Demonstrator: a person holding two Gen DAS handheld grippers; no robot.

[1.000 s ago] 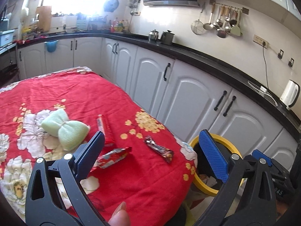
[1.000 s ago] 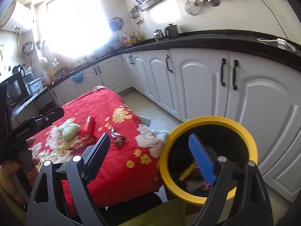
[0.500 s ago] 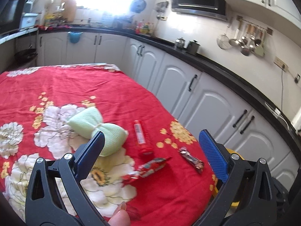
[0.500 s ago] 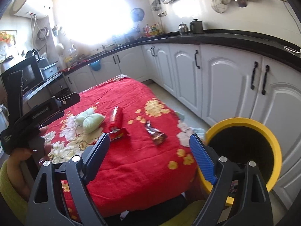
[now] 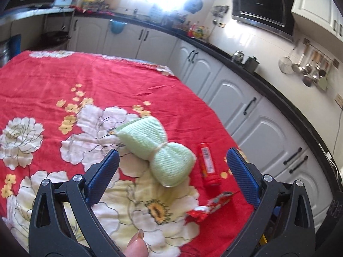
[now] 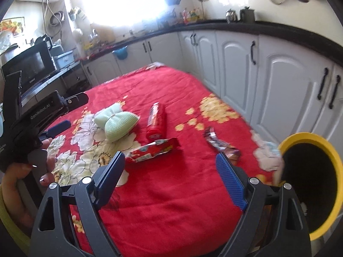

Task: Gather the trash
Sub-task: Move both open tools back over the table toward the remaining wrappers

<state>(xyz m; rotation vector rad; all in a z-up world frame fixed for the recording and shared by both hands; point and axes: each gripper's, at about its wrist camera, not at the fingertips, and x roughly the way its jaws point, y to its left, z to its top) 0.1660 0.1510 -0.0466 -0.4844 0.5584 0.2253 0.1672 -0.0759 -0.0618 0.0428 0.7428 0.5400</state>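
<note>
On the red flowered tablecloth (image 6: 171,184) lie a pale green foam net wrap (image 5: 159,151) (image 6: 116,123), a red tube (image 5: 209,168) (image 6: 156,121), a crumpled red wrapper (image 5: 211,205) (image 6: 153,150) and a dark foil wrapper (image 6: 220,144). My left gripper (image 5: 173,177) is open and empty, just short of the green wrap. My right gripper (image 6: 171,175) is open and empty above the cloth, near the red wrapper. A yellow-rimmed black bin (image 6: 308,184) stands at the table's right edge.
White cabinets (image 6: 268,79) under a black counter run along the right and far sides. A microwave (image 6: 27,68) sits at the left. The person's hand on the left gripper's body (image 6: 27,128) shows in the right wrist view.
Both grippers have swung left from the bin toward the table. The left one has come close over the green wrap; the bin has left its view.
</note>
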